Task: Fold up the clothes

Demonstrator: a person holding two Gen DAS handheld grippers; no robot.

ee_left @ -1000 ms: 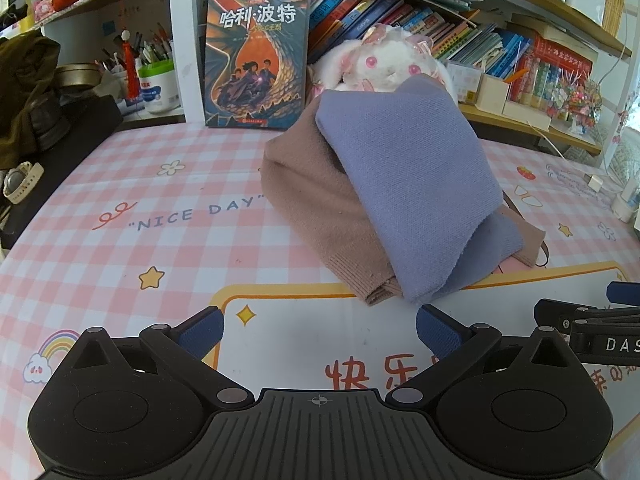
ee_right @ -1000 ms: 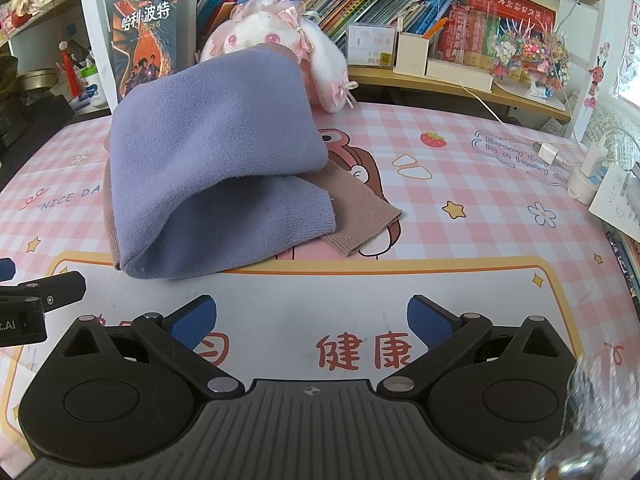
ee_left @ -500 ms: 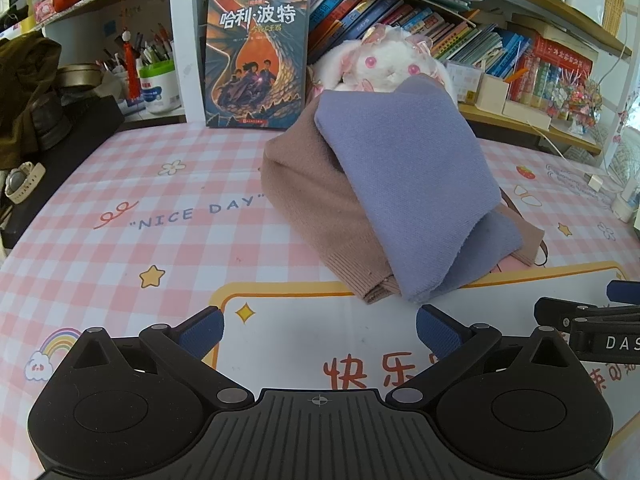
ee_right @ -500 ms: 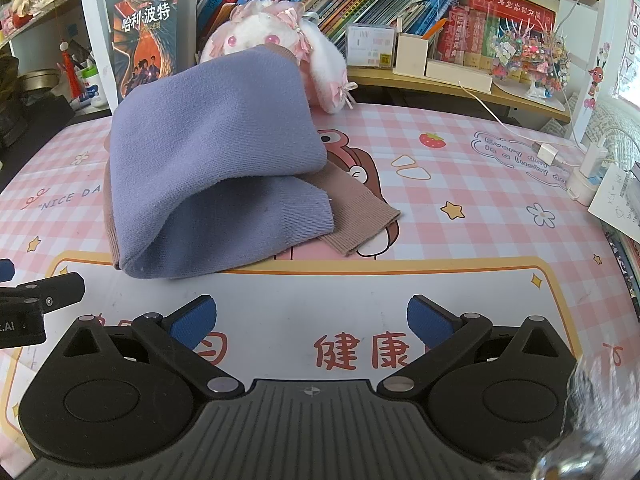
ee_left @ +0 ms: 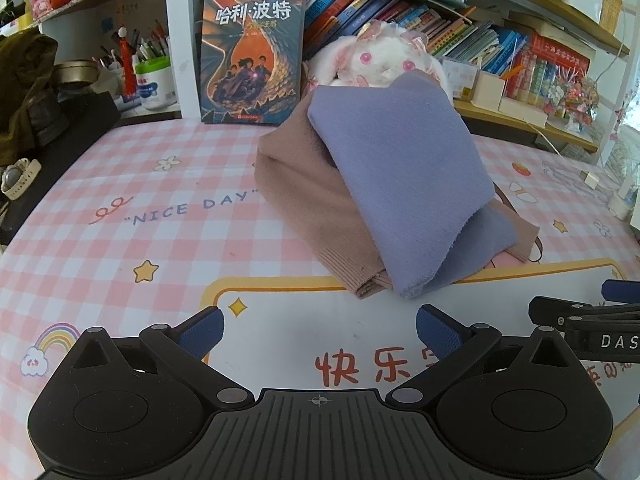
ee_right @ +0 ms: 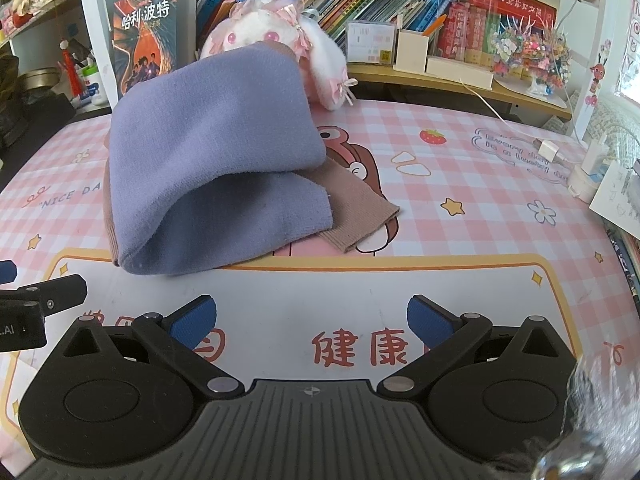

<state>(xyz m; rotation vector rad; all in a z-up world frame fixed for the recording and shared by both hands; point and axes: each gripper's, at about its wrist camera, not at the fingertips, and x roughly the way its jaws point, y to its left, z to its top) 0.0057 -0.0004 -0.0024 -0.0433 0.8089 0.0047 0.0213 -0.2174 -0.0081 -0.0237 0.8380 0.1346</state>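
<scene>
two garments: purple one (ee_left: 400, 168) folded atop brown one (ee_left: 312, 208). left tool (ee_left: 318, 326) and right tool (ee_right: 312, 316) both spread wide, holding nothing.

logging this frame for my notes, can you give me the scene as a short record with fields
surface: pink checked desk mat
top garment: folded lavender knit, lying on the brown one
bottom garment: folded brown knit, ribbed hem toward the camera
behind the pile: white plush rabbit, partly hidden
left of pile: upright book
left gripper: open, empty, short of the pile
right gripper: open, empty
</scene>
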